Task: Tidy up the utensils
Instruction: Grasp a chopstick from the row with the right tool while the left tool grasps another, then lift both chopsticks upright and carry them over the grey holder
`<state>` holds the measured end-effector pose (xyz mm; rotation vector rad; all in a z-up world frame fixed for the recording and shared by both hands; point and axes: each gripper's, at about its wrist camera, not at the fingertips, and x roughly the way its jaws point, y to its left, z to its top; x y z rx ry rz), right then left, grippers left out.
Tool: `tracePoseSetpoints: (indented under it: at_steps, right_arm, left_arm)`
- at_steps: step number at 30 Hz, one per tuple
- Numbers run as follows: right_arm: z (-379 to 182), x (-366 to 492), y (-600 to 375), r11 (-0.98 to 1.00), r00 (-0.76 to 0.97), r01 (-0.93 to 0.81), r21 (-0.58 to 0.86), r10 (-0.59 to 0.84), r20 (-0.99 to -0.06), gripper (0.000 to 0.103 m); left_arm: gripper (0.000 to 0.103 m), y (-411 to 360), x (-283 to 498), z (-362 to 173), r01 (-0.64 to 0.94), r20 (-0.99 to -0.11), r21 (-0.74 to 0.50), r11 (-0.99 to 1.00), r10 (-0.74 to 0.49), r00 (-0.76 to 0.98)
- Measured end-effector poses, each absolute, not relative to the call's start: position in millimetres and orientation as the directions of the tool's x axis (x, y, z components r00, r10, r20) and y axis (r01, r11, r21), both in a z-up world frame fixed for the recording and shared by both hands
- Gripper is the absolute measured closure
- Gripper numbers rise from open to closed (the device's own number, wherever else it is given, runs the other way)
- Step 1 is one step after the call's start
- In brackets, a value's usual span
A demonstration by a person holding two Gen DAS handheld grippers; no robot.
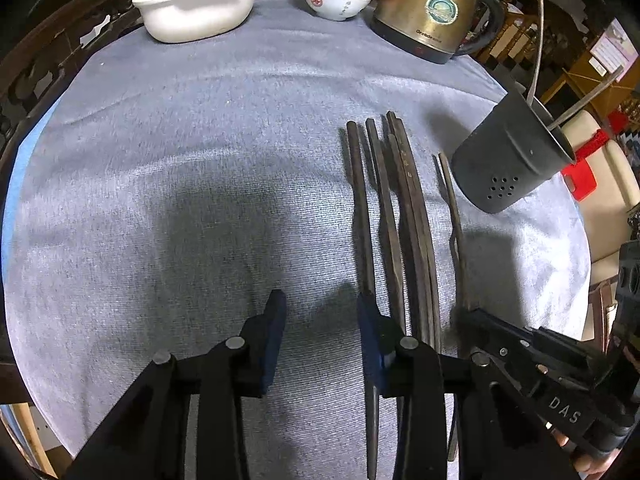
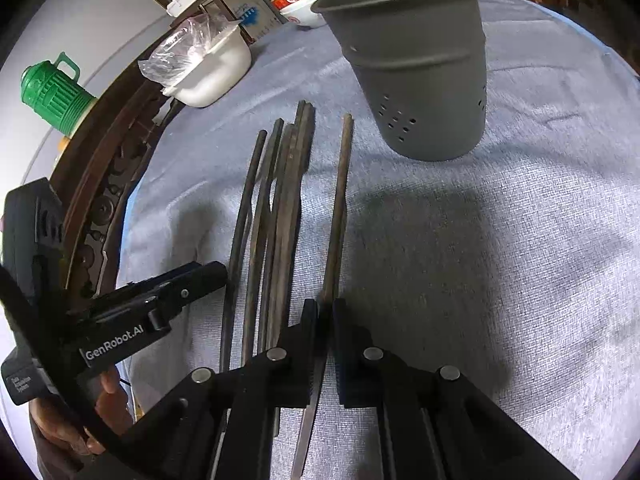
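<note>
Where the grey cloth covers the round worktop point(image 1: 200, 160), a row of long dark wooden chopsticks point(image 1: 400, 216) lies side by side, square at the far ends and tapering toward the viewer. One single dark chopstick point(image 2: 338, 208) lies slightly apart, nearest the grey perforated plastic utensil holder point(image 2: 416, 76), which stands upright with a few sticks already in it. The right gripper point(image 2: 325, 312) has its fingers closed on that single chopstick near its thin end. The left gripper point(image 1: 320, 312) hangs with fingers partly open and empty, one finger point(image 1: 370, 320) over the leftmost chopstick of the row.
</note>
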<state>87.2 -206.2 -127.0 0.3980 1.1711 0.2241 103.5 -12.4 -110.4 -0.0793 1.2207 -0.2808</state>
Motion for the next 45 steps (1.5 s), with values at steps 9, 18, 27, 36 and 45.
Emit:
tracePoseSetpoints:
  at_steps: [9, 18, 27, 36, 45]
  right_arm:
    - [-126.7, 85.4, -205.6, 0.908, 0.385, 0.034, 0.417, 0.373, -0.844, 0.095]
    - [-128.3, 84.9, -207.8, 0.900, 0.388, 0.029, 0.435, 0.391, -0.835, 0.095]
    - [-127.8, 83.9, -209.0, 0.898, 0.389, 0.024, 0.439, 0.396, -0.832, 0.095]
    - [-126.0, 80.2, -211.3, 0.903, 0.373, 0.029, 0.429, 0.389, -0.842, 0.095]
    - [-122.2, 68.4, -210.6, 0.924, 0.323, 0.021, 0.382, 0.355, -0.877, 0.091]
  left_arm:
    - [0.064, -9.6, 112.4, -112.8, 0.137, -0.912, -0.257, 0.957, -0.287, 0.292]
    - [0.064, -23.3, 119.8, -115.1, 0.154, -0.909, -0.254, 0.955, -0.290, 0.299]
    - [0.067, -22.1, 123.7, -118.0, 0.176, -0.906, -0.253, 0.951, -0.297, 0.302]
    - [0.095, -6.4, 117.4, -122.2, 0.224, -0.913, -0.228, 0.948, -0.288, 0.288]
    - [0.095, 8.5, 115.2, -120.6, 0.253, -0.917, -0.261, 0.931, -0.321, 0.235]
